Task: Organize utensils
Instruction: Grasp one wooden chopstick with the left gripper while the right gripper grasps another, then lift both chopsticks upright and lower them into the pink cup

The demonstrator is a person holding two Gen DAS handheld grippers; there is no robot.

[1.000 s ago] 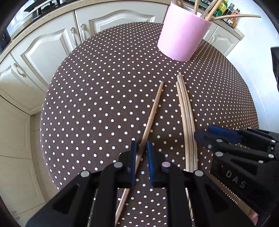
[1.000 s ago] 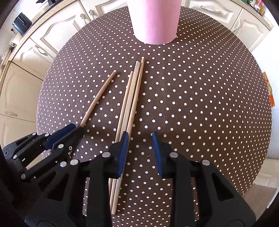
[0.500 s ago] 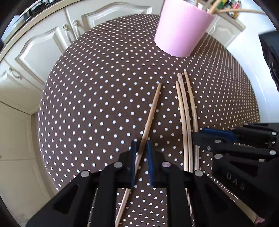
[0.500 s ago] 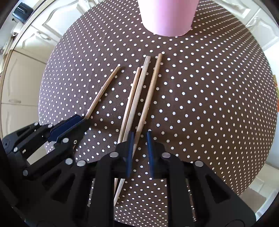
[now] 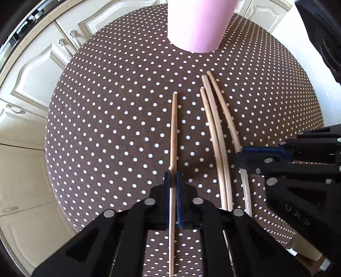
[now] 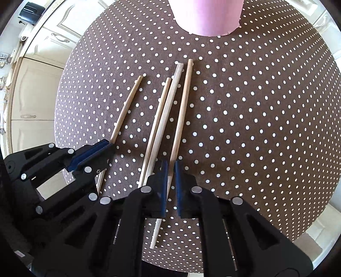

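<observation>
Several wooden chopsticks lie on the dotted tablecloth in front of a pink cup (image 5: 198,25) (image 6: 207,17). My left gripper (image 5: 172,178) (image 6: 106,147) points straight down, its jaws closing tight on the leftmost chopstick (image 5: 174,127) (image 6: 127,106), which runs between the blue pads. My right gripper (image 6: 169,169) (image 5: 239,155) is closing on the rightmost chopstick (image 6: 181,115) (image 5: 226,115), pinched near its lower part. Two more chopsticks (image 5: 213,136) (image 6: 159,119) rest side by side between the held ones, untouched.
The round table (image 5: 102,127) wears a brown cloth with white dots; its edge curves close on the left and the right. Cream kitchen cabinets (image 5: 38,70) stand beyond it on the left. The cup stands just past the chopsticks' far tips.
The right jaws went from wide apart to closed around the rightmost chopstick, now split from the other two. The left jaws tightened on theirs. Both views slid toward the cup.
</observation>
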